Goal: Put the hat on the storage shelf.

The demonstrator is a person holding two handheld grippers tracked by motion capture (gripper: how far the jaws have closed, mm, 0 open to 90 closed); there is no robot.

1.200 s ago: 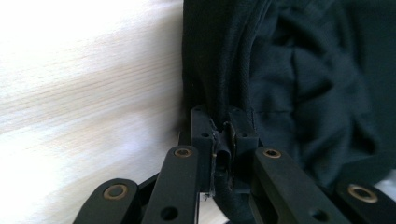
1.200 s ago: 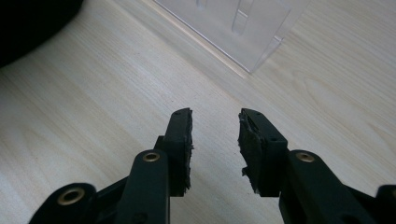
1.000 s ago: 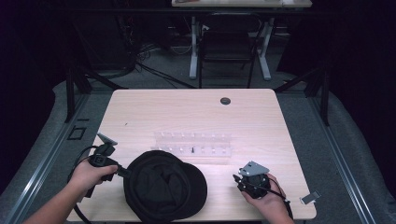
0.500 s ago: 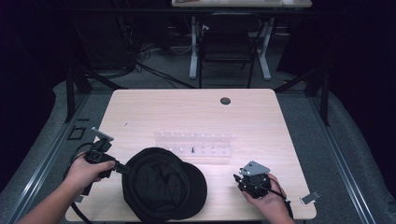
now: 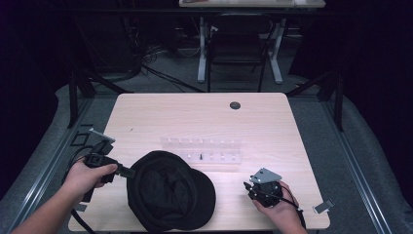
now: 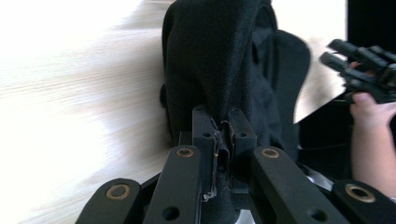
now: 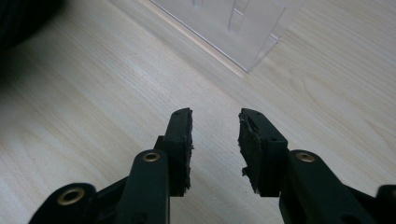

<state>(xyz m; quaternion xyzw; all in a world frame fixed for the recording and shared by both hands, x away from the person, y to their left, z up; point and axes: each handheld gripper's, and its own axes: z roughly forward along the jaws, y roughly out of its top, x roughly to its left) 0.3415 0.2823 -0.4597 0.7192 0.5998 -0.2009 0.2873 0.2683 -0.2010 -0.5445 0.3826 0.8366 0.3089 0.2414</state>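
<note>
Black cloth of a cap [image 5: 168, 195] is pinched between the left tongs [image 5: 127, 171], whose jaws are closed tight on a fold of its edge; in the left gripper view the fabric [image 6: 219, 70] rises straight from between the two jaw tips and fills the space ahead of them, with pale desk [image 6: 70, 93] wood to one side. From above, the cap sits on the desk [image 5: 195, 117] directly in front of the left tongs' tips, its round crown spreading away from them toward the right tongs and its brim lying on the side nearer the person. The left hand [image 5: 87, 176] wraps the gripper's body just behind the jaws. The right tongs [image 5: 253, 187] rest low over the desk in the right hand [image 5: 275, 207], well apart from the cap's brim, with jaws standing open and nothing between them; in the right gripper view [image 7: 215, 140] bare wood shows in the gap. Ahead of those open jaws, and a little off to one side, lies a clear plastic rack [image 7: 233, 28] with upright dividers; in the high view the same rack [image 5: 202, 148] lies beyond the cap, between the two tongs and farther from the person than either. A small dark piece [image 5: 200, 156] stands in it.
</note>
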